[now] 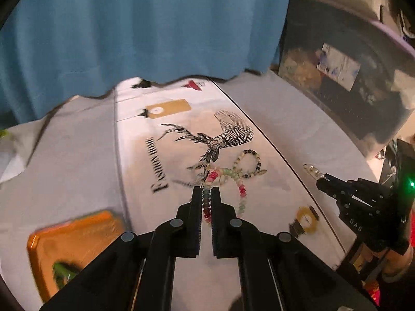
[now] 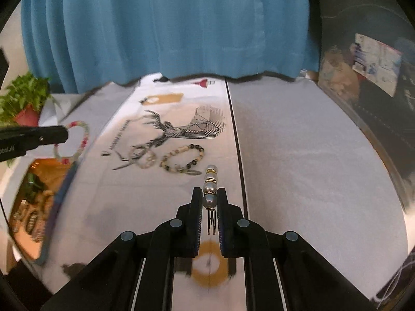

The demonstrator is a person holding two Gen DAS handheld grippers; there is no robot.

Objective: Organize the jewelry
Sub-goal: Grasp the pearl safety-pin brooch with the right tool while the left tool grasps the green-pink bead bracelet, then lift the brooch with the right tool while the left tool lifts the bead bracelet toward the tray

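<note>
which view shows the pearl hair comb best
The right wrist view: the pearl hair comb sits centred and close between the right gripper fingers, pearls and metal teeth both visible. In the left wrist view it is only a small blurred bit of beads at the far-off gripper's tip.

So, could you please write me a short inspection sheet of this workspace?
Surface: white printed cloth with a deer design.
Job's things: pastel bead bracelet in the left hand-held gripper; pearl hair comb in the right hand-held gripper; beige-and-black bracelet lying on the cloth; orange tray holding jewelry.
Clutter: potted plant.
Grippers: both shut on their items.
Cables: nothing seen.
Surroundings: blue curtain behind.
</note>
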